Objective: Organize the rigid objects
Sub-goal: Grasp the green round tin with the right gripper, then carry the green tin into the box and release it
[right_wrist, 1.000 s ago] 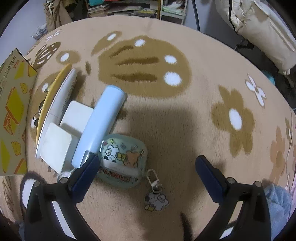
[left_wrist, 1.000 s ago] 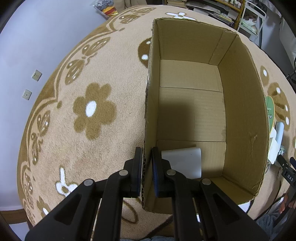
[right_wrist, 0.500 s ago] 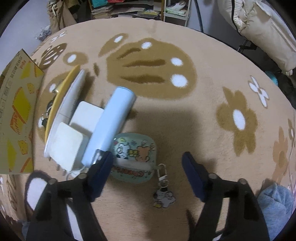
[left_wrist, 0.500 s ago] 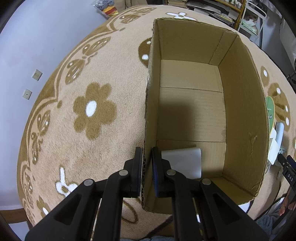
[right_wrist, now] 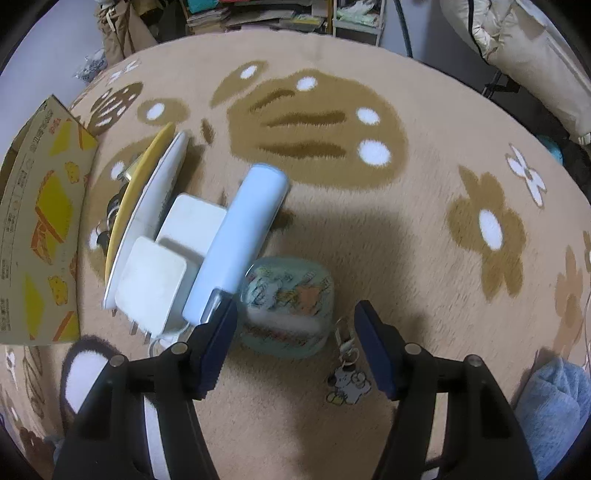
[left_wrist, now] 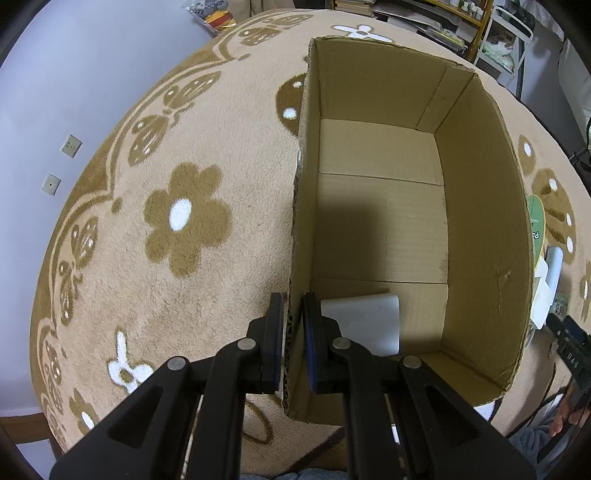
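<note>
My left gripper (left_wrist: pixel 292 306) is shut on the near left wall of an open cardboard box (left_wrist: pixel 480 229) standing on the carpet. A white flat object (left_wrist: pixel 364 321) lies inside at the near end. My right gripper (right_wrist: pixel 295 325) is open, its fingers on either side of a pale green cartoon-printed case (right_wrist: pixel 286 306) with a keychain charm (right_wrist: pixel 347 386). To the left of the case lie a light blue cylinder (right_wrist: pixel 242 240), two white square adapters (right_wrist: pixel 151 280) and a white and yellow plate stack (right_wrist: pixel 147 206). The box's printed outer side (right_wrist: pixel 37 229) shows at the left.
A beige carpet with brown flowers (left_wrist: pixel 184 218) covers the floor. A wall with sockets (left_wrist: pixel 70 146) is on the left. Shelves (right_wrist: pixel 280 14) and a cushion (right_wrist: pixel 517 55) stand at the far side. A blue cloth (right_wrist: pixel 554 398) lies at the near right.
My right gripper has moved forward and down so that its fingers straddle the green case, and its opening has narrowed. The left gripper and the box have not moved.
</note>
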The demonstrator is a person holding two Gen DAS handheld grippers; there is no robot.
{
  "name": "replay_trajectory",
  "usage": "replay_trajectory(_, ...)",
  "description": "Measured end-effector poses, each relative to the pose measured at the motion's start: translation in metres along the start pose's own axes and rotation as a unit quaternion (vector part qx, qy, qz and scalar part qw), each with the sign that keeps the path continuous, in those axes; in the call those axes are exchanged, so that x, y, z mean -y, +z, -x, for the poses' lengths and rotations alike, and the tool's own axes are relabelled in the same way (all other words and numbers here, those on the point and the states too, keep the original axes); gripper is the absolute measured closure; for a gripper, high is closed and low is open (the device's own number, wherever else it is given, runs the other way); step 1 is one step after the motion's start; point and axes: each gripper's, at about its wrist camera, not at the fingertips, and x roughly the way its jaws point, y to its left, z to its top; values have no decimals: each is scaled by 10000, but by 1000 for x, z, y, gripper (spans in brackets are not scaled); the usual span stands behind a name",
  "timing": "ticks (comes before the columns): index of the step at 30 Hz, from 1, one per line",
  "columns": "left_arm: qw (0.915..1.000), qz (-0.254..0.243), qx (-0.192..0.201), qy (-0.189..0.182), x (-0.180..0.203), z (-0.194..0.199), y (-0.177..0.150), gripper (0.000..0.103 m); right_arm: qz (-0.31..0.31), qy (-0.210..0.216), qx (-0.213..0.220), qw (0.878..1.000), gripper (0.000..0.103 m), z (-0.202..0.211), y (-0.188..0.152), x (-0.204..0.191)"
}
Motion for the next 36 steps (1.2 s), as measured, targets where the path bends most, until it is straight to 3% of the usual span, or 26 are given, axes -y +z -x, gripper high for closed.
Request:
replay_trajectory(5, 10000, 6, -3, -14, 0, 0, 0, 94, 134, -270, -33, 9995, 36, -12, -1, -9)
replay_trajectory(13, 10000, -16, -1, 3, 0, 0, 0, 94, 148, -263, 128, 9995, 40, -11, 6, -3)
replay_trajectory(20, 10000, -15, -18, -1, 1, -1, 1, 94, 36, -333, 717, 9969, 40, 15, 13, -4)
replay_trajectory(29, 10000, -54, -2, 54, 4, -1, -1, 94, 297, 136, 1362, 9901, 41, 51, 27, -26)
replay_trajectory(36, 10000, -46, 15, 40, 3, 1, 0, 95, 825, 441, 1832, 9786, 41, 79, 45, -78)
